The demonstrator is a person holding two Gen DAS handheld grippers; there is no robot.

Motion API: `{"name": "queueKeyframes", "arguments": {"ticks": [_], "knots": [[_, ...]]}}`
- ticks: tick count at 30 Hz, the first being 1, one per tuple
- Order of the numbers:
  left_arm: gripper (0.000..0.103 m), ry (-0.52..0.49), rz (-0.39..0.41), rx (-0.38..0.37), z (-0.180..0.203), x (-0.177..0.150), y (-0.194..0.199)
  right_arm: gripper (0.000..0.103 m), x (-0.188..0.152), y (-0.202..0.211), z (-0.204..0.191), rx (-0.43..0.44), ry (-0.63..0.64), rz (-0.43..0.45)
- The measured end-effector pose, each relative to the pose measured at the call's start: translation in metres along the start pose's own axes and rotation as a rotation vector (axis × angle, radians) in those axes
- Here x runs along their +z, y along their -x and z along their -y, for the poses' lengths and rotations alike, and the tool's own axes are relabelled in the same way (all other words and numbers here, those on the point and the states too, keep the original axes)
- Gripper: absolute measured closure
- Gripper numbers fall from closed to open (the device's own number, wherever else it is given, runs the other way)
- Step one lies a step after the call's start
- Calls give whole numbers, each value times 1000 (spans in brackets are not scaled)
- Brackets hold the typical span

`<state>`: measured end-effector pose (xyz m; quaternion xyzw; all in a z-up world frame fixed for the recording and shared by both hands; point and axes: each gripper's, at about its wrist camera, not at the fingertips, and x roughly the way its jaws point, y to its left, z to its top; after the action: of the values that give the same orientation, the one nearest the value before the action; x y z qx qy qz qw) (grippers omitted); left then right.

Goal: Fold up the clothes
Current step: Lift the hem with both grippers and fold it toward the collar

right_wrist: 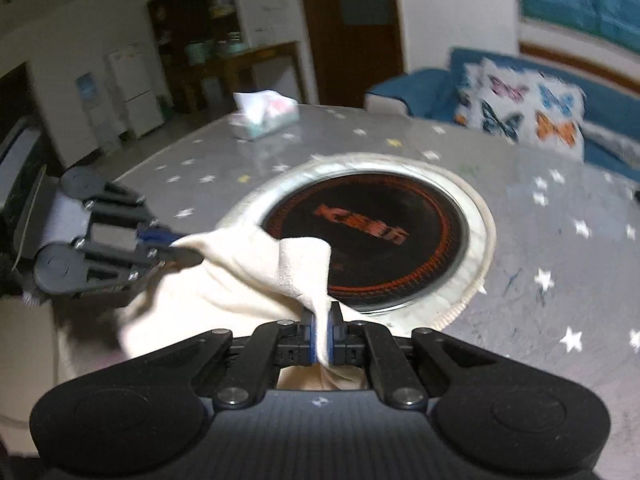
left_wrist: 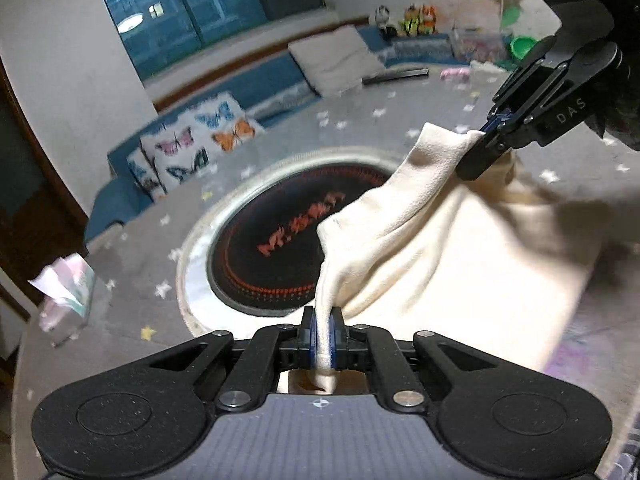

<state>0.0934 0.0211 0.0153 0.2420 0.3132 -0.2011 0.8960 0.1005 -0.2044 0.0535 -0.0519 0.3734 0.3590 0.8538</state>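
A cream-coloured garment point(left_wrist: 460, 248) hangs lifted over the grey star-patterned table point(left_wrist: 152, 264). My left gripper point(left_wrist: 323, 328) is shut on one edge of it. My right gripper point(left_wrist: 486, 134) shows at the upper right of the left wrist view, shut on another corner. In the right wrist view the garment point(right_wrist: 240, 272) stretches between my right gripper point(right_wrist: 322, 336), shut on a bunched fold, and my left gripper point(right_wrist: 176, 242) at the left. The cloth sags between the two grips.
A round black induction plate point(left_wrist: 288, 240) with red lettering sits in the table's middle, also in the right wrist view point(right_wrist: 372, 236). A tissue pack point(left_wrist: 66, 292) lies near the table's left edge. A blue sofa with butterfly cushions point(left_wrist: 192, 144) stands beyond.
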Motion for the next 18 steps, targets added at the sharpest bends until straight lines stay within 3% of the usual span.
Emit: {"name": "queueKeyframes", "arguments": {"ticks": [4,9,15,18], "knots": [[93,33,-15,9,-5,-1,-19,97,-10,-22,15,-12,-85,-7],[78,63,-24,59,-9,-1,-29,84,-19,-33,27,-71,-160,24],[78,112,-30,123,-21,4,-29,81,-12,-11,18,-178,-121,96],[78,169,-2,103,-24,12,-16,81,-5,0,9,-143,-107,113]]}}
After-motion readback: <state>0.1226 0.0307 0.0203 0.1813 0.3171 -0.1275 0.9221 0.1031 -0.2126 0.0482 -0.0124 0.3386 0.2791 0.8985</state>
